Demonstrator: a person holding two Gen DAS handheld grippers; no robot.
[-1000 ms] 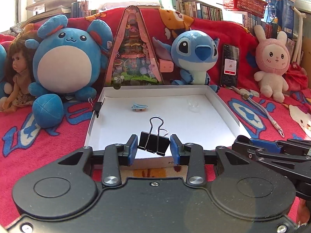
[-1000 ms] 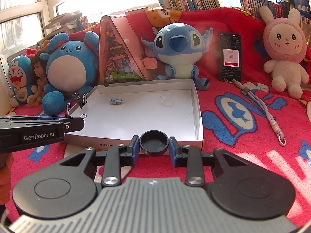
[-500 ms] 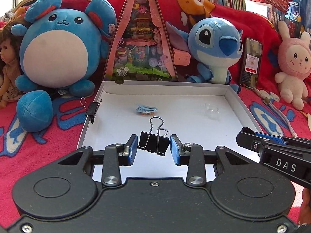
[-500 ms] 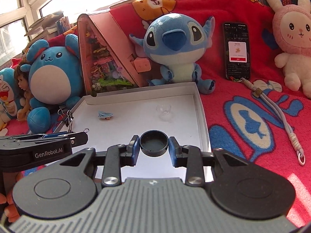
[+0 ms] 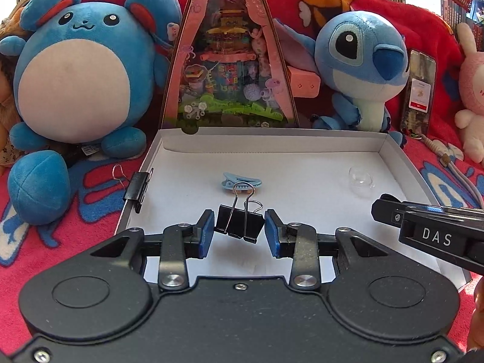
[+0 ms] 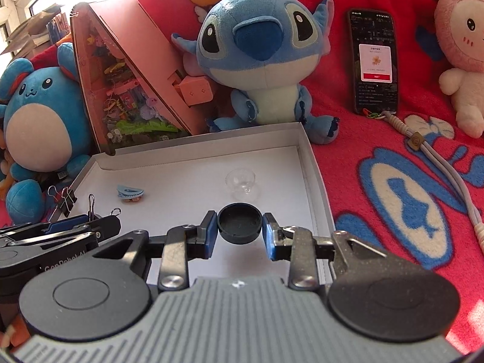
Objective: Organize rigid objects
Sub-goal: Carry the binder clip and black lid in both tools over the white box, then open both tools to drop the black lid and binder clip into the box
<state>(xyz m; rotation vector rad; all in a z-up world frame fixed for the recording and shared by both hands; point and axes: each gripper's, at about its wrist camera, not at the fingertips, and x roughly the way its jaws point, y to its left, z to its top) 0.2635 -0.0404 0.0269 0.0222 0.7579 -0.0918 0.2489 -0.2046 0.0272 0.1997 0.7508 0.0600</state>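
Note:
My left gripper is shut on a black binder clip and holds it over the near part of a shallow white box. My right gripper is shut on a small black round cap over the same box. In the box lie a light blue hair clip and a clear plastic dome. Another black binder clip is clamped on the box's left wall.
The box lies on a red blanket. Behind it stand a round blue plush, a pink triangular toy box and a Stitch plush. A phone with a lanyard and a pink bunny plush are at right.
Both grippers have moved forward over the box, still holding the binder clip and the cap. The box and its contents look larger and nearer.

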